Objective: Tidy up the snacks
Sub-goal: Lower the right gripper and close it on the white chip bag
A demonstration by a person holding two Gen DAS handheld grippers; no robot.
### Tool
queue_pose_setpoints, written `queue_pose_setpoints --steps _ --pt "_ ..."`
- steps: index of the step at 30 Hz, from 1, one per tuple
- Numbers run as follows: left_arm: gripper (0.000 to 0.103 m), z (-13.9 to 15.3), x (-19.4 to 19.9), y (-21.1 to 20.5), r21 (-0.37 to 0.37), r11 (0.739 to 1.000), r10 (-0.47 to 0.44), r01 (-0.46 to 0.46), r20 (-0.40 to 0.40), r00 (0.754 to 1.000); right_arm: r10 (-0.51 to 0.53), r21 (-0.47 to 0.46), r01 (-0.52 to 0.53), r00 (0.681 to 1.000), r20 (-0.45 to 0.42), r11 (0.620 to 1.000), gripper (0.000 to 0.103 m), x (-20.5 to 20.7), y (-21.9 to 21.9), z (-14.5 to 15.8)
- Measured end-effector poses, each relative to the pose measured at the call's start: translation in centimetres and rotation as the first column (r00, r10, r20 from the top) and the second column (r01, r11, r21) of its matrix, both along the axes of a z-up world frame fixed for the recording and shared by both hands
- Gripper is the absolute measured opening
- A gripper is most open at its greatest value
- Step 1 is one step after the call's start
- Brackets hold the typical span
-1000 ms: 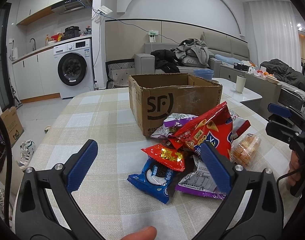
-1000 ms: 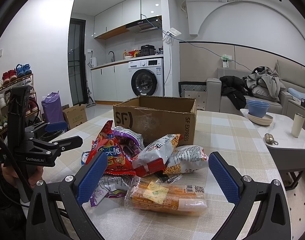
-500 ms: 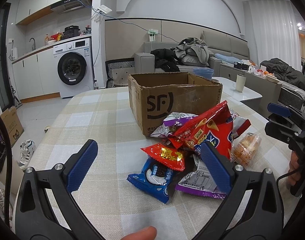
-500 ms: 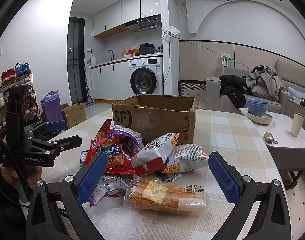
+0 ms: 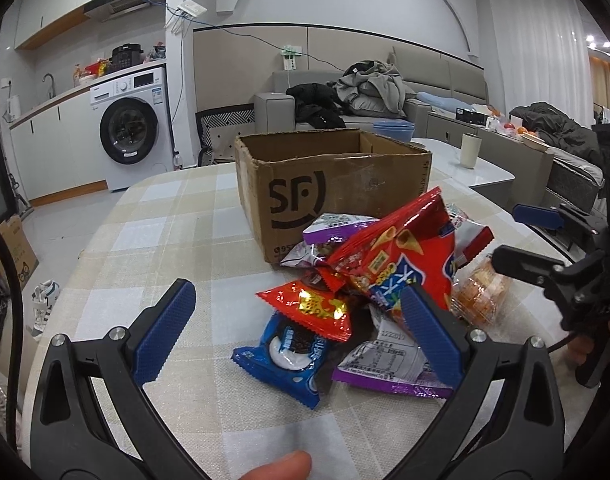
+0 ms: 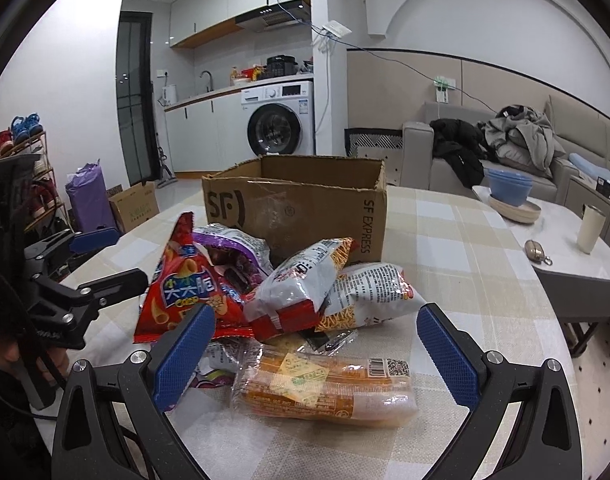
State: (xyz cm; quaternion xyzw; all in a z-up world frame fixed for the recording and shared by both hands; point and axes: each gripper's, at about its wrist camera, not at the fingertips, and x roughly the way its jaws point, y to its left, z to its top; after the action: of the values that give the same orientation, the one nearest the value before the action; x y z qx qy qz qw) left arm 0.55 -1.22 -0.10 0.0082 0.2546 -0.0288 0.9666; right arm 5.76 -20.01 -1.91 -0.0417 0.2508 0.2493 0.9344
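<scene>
- Presently, the left tool (image 5: 293, 324) is held wide open above the tabletop (image 5: 177, 240), with nothing between its blue pads; a fingertip (image 5: 281, 465) is seen at 6 o'clock in the left wrist view.
- The right tool (image 6: 315, 350) is likewise spread wide and empty, and it is held over the near edge of the snack pile.
- A cardboard box (image 5: 329, 184), open at the top, is stood on the checked tabletop at 12 o'clock from the pile, with some packets touching its front wall.
- In the left wrist view a blue cookie packet (image 5: 289, 354) is laid nearest, with a small red packet (image 5: 317, 308) overlapping it at 12 o'clock.
- A large red chip bag (image 5: 401, 264) is propped up in the middle of the pile, and a purple-edged packet (image 5: 389, 364) is laid flat at 5 o'clock from it.
- In the right wrist view a clear pack of orange snacks (image 6: 325, 384) is laid between the open pads, closest to the camera.
- Two white noodle packets (image 6: 333, 284) are leaned against each other in front of the box.
- Each tool is seen in the other's view, at the side of the pile.
</scene>
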Motion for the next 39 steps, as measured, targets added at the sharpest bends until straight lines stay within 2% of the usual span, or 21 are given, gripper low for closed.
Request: queue_pose_setpoints --steps 8,10,13,17,22,26,31,37,39 --pt "0.102 0.2 0.6 -0.3 -0.059 0.997 -0.046 0.044 -0.032 0.998 0.008 0.011 -0.007 0.998 -0.064 1.000 0.102 1.8 0.6 0.2" --pt "0.102 0.2 1.0 -0.3 -0.075 0.996 -0.055 0.052 -0.039 0.998 0.021 0.030 -0.019 0.996 -0.090 0.999 0.099 2.3 0.7 0.4" --pt "0.102 0.2 1.4 -0.4 -0.096 0.993 -0.066 0.061 -0.048 0.997 0.020 0.037 -0.016 0.992 -0.125 0.999 0.086 3.1 0.8 0.5" --pt "0.102 0.5 1.7 -0.9 -0.096 0.992 -0.081 0.077 -0.038 0.996 0.045 0.080 -0.032 0.985 -0.165 0.996 0.084 4.1 0.8 0.7" --pt "0.102 0.5 2.1 -2.1 -0.087 0.990 -0.118 0.113 -0.048 0.992 0.065 0.077 -0.051 0.980 -0.186 0.996 0.084 5.2 2.0 0.6" --pt "0.102 0.1 2.7 -2.6 -0.095 0.985 -0.149 0.143 -0.064 0.987 0.079 0.084 -0.062 0.970 -0.228 0.995 0.078 6.2 2.6 0.0" --pt "0.102 -0.6 3.5 -3.1 -0.085 0.984 -0.163 0.156 -0.081 0.983 0.078 0.079 -0.062 0.971 -0.227 0.995 0.075 6.8 3.1 -0.2" --pt "0.102 -1.1 4.2 -3.0 -0.100 0.983 -0.165 0.156 -0.091 0.982 0.059 0.047 -0.050 0.974 -0.220 0.998 0.062 7.0 3.2 -0.6" --pt "0.102 -1.2 4.4 -2.9 -0.104 0.982 -0.167 0.157 -0.090 0.982 0.053 0.043 -0.045 0.975 -0.214 0.998 0.055 7.0 3.1 -0.6"
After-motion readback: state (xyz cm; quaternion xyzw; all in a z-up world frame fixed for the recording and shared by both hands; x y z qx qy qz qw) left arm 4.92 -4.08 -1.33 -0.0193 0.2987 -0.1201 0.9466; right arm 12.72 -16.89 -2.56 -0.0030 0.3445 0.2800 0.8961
